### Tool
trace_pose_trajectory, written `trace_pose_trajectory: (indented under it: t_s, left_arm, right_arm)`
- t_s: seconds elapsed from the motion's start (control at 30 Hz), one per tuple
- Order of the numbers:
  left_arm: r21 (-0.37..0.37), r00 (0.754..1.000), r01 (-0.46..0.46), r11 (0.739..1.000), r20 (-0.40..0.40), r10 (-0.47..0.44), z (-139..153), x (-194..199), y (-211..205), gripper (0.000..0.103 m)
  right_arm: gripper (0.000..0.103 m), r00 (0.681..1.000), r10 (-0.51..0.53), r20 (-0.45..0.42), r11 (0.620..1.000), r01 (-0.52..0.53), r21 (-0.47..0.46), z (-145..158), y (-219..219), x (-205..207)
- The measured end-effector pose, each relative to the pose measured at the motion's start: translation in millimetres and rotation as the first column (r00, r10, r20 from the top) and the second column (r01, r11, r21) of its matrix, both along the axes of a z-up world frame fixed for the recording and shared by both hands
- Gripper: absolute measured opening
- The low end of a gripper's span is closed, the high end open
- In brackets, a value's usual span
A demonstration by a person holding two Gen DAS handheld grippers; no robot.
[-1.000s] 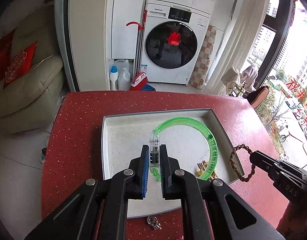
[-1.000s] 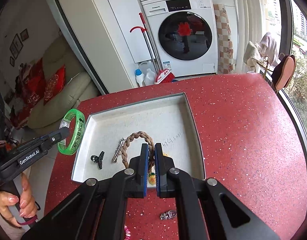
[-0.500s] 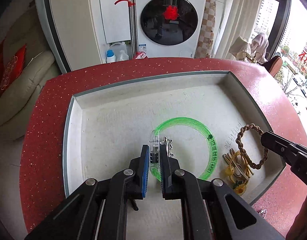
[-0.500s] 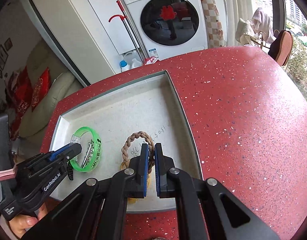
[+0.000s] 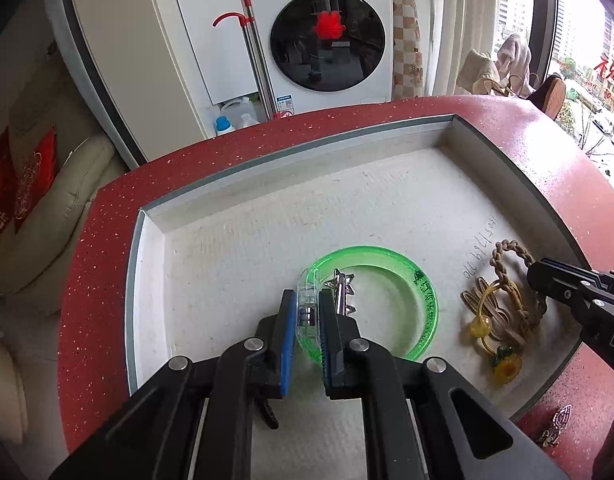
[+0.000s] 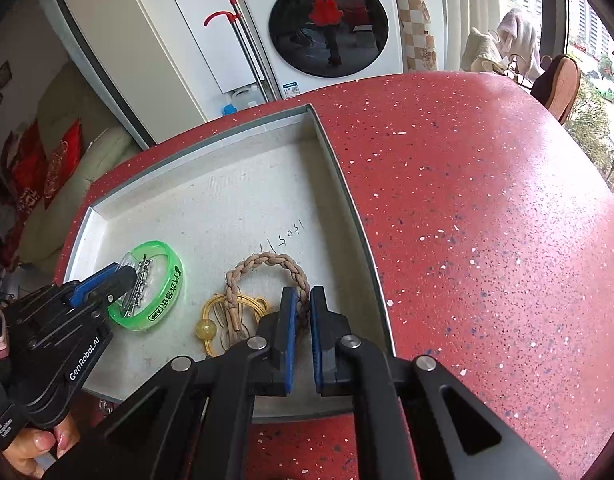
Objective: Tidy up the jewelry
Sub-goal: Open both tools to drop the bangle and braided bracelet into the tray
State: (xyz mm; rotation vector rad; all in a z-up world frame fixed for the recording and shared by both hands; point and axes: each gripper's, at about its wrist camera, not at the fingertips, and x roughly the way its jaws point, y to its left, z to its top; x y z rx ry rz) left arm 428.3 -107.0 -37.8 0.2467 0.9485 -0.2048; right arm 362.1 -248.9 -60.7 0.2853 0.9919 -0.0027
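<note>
White front-loading washing machine (image 5: 327, 40) reads "Panasonic". Black left gripper (image 6: 119, 280) body reads "GenRobot.AI". Translucent green plastic bangle (image 6: 163, 304) shows "APP"; the white tray (image 6: 211, 152) floor bears handwritten digits, unclear.

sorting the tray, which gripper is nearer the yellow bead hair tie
Right. The right gripper grips the braided bracelet lying over the yellow hair tie; the left gripper holds the green bangle further off.

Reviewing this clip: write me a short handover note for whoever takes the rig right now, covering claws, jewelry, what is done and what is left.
Left claw: shut on the green bangle, low in the tray, over a silver clip.
Right claw: shut on the braided bracelet, also down in the tray, beside the yellow bead cord.
Done: both pieces brought into the tray.
Left: release both, then fetch the small silver charm lying on the red table.
</note>
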Motion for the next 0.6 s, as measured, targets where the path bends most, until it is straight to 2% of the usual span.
trace_pose_trajectory:
  t_s: [0.23,0.33,0.37,0.43,0.47,0.5,0.6]
  left_arm:
    - [0.021,0.999,0.035,0.999,0.037,-0.036,5,-13,-2,0.029]
    - [-0.003,0.999,0.028,1.0,0.035,-0.027,7,-12,2,0.029]
    - [-0.013,0.999,0.023,1.0,0.034,-0.023,8,-12,3,0.029]
    - [-0.03,0.999,0.018,0.999,0.042,-0.017,12,-13,7,0.029]
    - [-0.033,0.999,0.016,0.999,0.053,-0.015,15,-14,8,0.029]
    - [-0.032,0.998,0.013,0.999,0.064,-0.011,17,-15,9,0.029]
    - [-0.049,0.997,0.002,0.999,0.076,0.002,23,-16,10,0.029]
  right_arm:
    - [0.008,1.0,-0.004,-0.013,1.0,0.003,-0.015,-1,4,-13]
    - [0.01,1.0,-0.009,-0.01,1.0,0.009,0.016,0,0,-13]
    - [0.014,1.0,-0.011,-0.003,0.999,0.011,0.036,1,-2,-13]
    - [0.027,1.0,-0.016,0.016,0.998,0.015,0.067,5,-5,-13]
    - [0.036,1.0,-0.015,0.028,0.997,0.013,0.076,8,-5,-14]
    - [0.041,0.999,-0.012,0.043,0.997,0.009,0.079,12,-5,-14]
    - [0.041,0.996,-0.003,0.085,0.997,-0.004,0.079,24,-1,-19]
